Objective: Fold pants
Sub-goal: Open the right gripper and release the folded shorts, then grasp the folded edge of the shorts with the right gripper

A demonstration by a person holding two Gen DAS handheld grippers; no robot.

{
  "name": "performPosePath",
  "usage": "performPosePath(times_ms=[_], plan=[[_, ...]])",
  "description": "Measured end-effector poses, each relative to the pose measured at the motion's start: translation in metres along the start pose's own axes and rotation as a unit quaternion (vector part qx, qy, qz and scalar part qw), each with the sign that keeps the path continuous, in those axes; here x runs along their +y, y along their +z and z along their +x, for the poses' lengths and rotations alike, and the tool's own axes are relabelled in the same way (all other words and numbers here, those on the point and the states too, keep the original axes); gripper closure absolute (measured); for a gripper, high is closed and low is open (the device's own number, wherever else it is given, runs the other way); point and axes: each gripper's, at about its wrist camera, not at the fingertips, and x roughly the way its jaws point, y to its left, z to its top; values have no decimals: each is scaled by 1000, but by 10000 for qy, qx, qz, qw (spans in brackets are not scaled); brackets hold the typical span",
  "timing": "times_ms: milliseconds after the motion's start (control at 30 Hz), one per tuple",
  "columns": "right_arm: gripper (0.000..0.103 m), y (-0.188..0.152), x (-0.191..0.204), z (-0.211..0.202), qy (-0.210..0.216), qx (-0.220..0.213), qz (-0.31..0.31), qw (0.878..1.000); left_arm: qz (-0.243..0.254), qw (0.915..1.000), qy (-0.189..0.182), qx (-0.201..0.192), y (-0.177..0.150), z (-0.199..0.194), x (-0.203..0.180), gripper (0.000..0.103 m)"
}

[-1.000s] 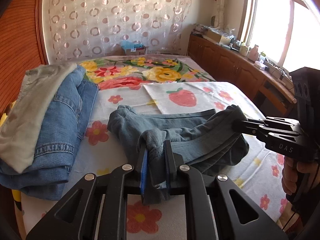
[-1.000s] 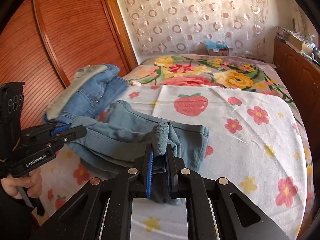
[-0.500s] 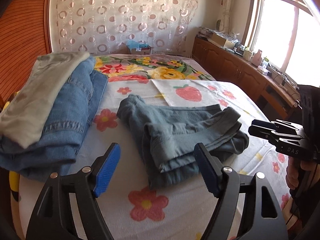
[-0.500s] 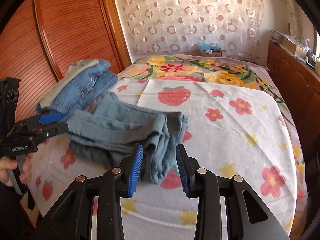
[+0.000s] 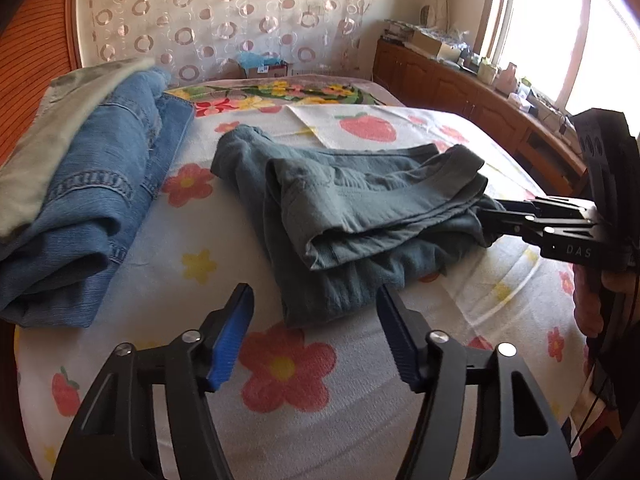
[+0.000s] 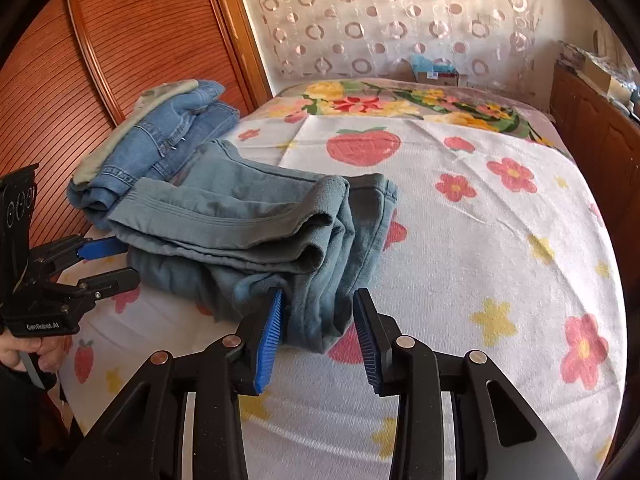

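Note:
Grey-blue pants (image 5: 360,208) lie folded in a loose bundle on the flowered bed sheet (image 5: 280,368). My left gripper (image 5: 314,300) hovers at their near corner. Its jaws are closing, and the blue pads stand either side of that corner without pressing it. In the right wrist view the pants (image 6: 248,220) fill the middle. My right gripper (image 6: 319,296) is open with the bundle's near fold between its pads; the left pad is at the cloth, the right pad apart from it. Each gripper shows in the other's view: the right gripper (image 5: 486,224) at the bundle's right end, the left gripper (image 6: 120,260) at its left end.
A stack of blue jeans (image 5: 100,184) topped by a grey-green garment (image 5: 52,128) sits on the bed's left side, close to the pants. A wooden wardrobe door (image 6: 140,40) is on the left, a low cabinet (image 5: 460,84) under the window on the right, and a box (image 5: 264,68) at the bed's head.
Both grippers were shut on folds of the pants a second ago; they have let go and sunk lower. The pants now rest on the bed. The left jaws have narrowed since opening.

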Motion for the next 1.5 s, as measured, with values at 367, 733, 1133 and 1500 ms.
performPosePath(times_ms=[367, 733, 1133, 1500], plan=[[96, -3, -7, -1, 228, -167, 183, 9994, 148, 9999, 26, -78, 7, 0, -9, 87], [96, -63, 10, -73, 68, -391, -38, 9992, 248, 9980, -459, -344, -33, -56, -35, 88], [96, -101, 3, -100, 99, -271, 106, 9995, 407, 9983, -413, -46, -68, -53, -54, 88], [74, -96, 7, -103, -239, -273, 23, 9993, 350, 9986, -400, -65, -61, -60, -53, 81]])
